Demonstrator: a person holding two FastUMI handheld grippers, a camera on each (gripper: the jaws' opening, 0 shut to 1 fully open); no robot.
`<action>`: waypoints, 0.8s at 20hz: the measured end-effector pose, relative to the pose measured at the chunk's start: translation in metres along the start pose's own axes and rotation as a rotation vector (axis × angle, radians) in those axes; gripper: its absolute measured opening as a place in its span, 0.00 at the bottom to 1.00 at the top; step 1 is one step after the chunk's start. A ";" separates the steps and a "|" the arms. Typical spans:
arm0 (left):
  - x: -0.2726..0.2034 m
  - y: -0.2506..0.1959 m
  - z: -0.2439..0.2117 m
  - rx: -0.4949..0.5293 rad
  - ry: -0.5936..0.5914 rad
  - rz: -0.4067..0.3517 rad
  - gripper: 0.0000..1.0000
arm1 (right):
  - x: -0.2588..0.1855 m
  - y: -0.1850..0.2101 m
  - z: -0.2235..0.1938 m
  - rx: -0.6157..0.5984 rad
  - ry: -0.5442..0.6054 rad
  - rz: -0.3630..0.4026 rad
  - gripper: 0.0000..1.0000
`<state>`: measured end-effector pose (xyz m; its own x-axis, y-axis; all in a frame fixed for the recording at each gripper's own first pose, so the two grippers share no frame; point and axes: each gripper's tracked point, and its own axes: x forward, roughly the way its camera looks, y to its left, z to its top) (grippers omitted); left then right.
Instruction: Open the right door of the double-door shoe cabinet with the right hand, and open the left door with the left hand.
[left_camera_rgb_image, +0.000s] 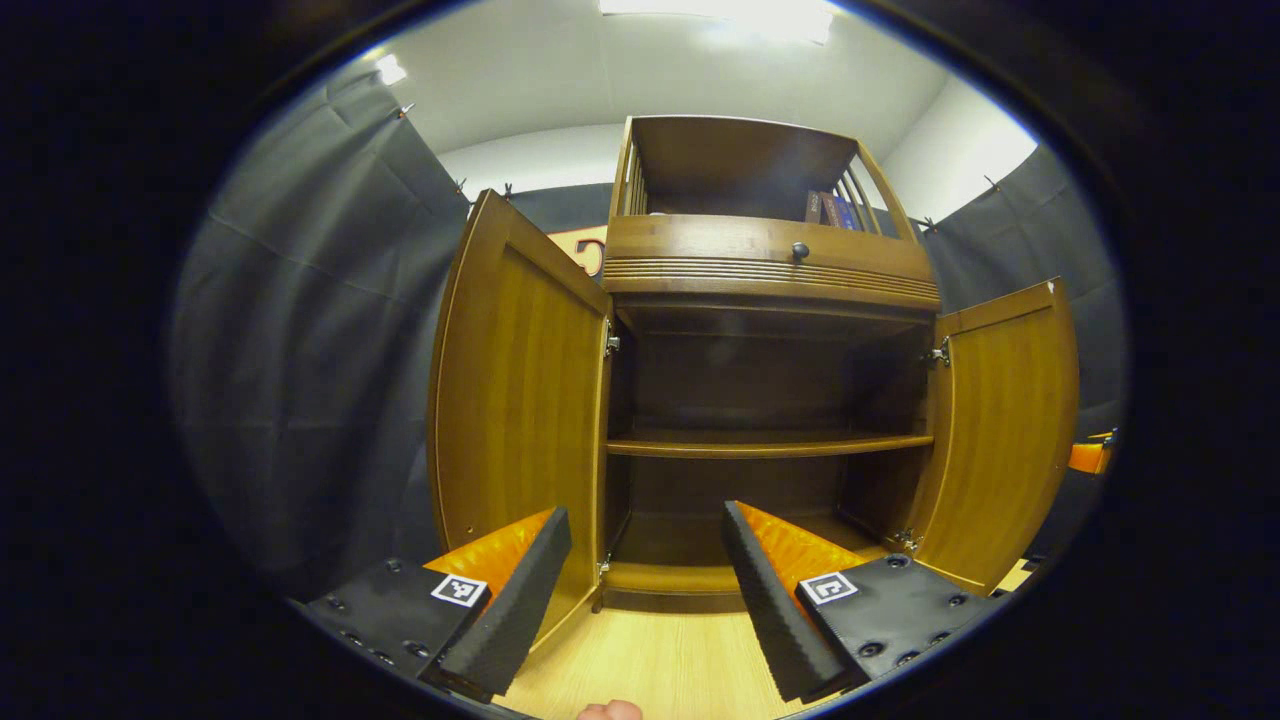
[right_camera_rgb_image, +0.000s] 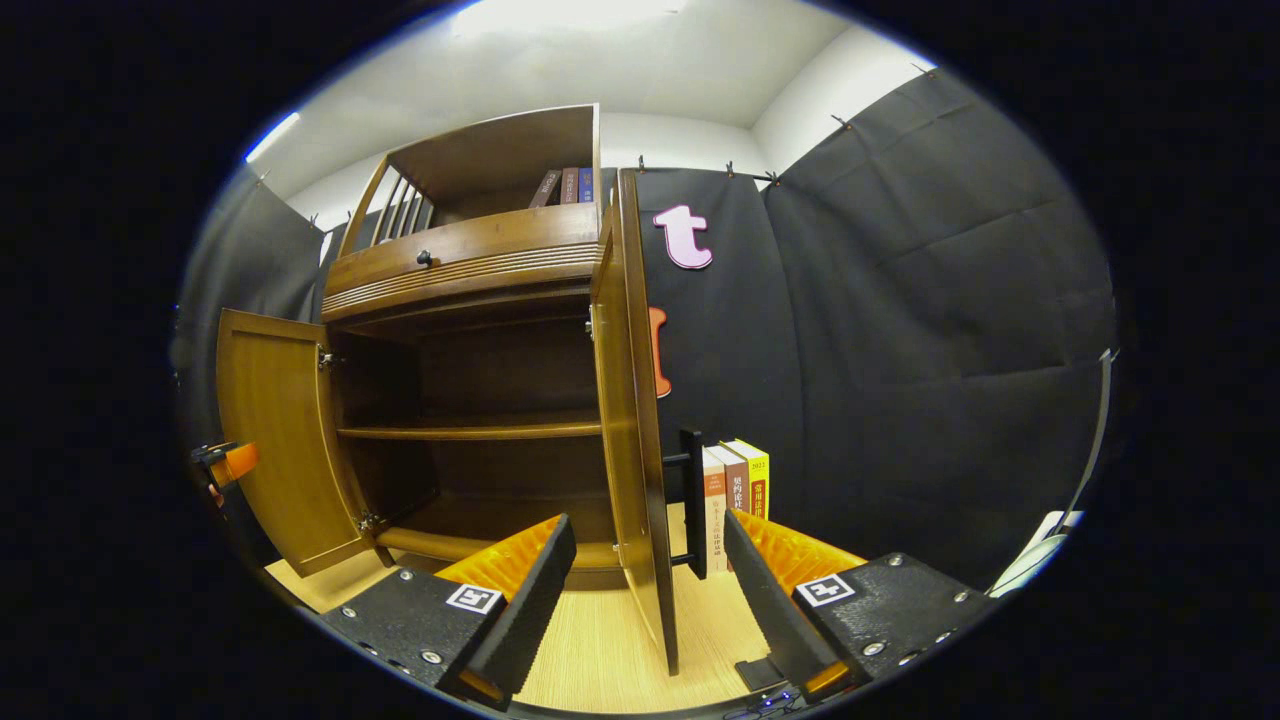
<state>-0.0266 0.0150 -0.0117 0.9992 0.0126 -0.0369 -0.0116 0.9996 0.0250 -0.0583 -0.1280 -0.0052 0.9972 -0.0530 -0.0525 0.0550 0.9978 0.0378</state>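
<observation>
Shoe cabinet (left_camera_rgb_image: 765, 270) stands with left door (left_camera_rgb_image: 515, 400) and right door (right_camera_rgb_image: 630, 420) both swung wide, right door's free edge and black handle (right_camera_rgb_image: 692, 500) between the right gripper's (right_camera_rgb_image: 645, 560) parted jaws, untouched; left gripper (left_camera_rgb_image: 645, 560) jaws apart, empty, facing the interior.

Glossy brown wood on the shoe cabinet (left_camera_rgb_image: 770, 265), both doors (left_camera_rgb_image: 515, 400) alike. Shiny metal hinges (left_camera_rgb_image: 612, 342) at the door edges. Pale, matt wood-grain floor (left_camera_rgb_image: 660, 660) below the cabinet. Matt black ribbed pads (right_camera_rgb_image: 535, 585) and orange plastic on each claw (right_camera_rgb_image: 640, 590). Wrinkled dark cloth wall (right_camera_rgb_image: 930, 330) beside the cabinet.
</observation>
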 end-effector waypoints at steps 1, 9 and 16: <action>0.000 0.001 0.001 0.006 -0.005 0.006 1.00 | 0.001 0.001 0.001 0.004 -0.002 0.004 0.91; 0.004 0.005 0.000 -0.001 -0.007 0.024 1.00 | 0.004 0.004 0.001 -0.008 -0.002 0.013 0.92; 0.006 0.003 -0.002 0.009 -0.006 0.020 1.00 | 0.006 0.002 -0.003 -0.011 0.005 0.004 0.98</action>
<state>-0.0208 0.0179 -0.0136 0.9990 0.0323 -0.0300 -0.0313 0.9989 0.0344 -0.0519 -0.1263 -0.0081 0.9971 -0.0488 -0.0575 0.0504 0.9984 0.0270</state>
